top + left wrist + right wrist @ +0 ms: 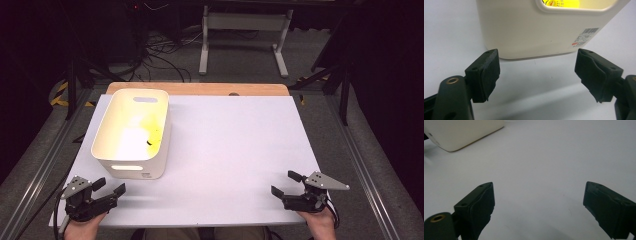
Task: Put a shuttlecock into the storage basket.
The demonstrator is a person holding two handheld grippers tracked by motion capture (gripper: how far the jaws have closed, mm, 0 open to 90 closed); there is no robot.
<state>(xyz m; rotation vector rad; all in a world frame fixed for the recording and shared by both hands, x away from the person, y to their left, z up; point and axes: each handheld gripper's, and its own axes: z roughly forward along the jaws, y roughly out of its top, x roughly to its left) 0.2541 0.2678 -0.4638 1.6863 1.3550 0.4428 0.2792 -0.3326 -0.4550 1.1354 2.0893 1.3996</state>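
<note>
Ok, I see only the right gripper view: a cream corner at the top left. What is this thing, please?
Observer: A cream bin with handle slots, standing on the left half of the white table.
Operator: Is something inside it?
Observer: Yes, a yellow thing; I cannot tell what it is.
Operator: And where is the left gripper?
Observer: The left gripper is just in front of the bin's near wall, jaws open, not touching it.
</note>
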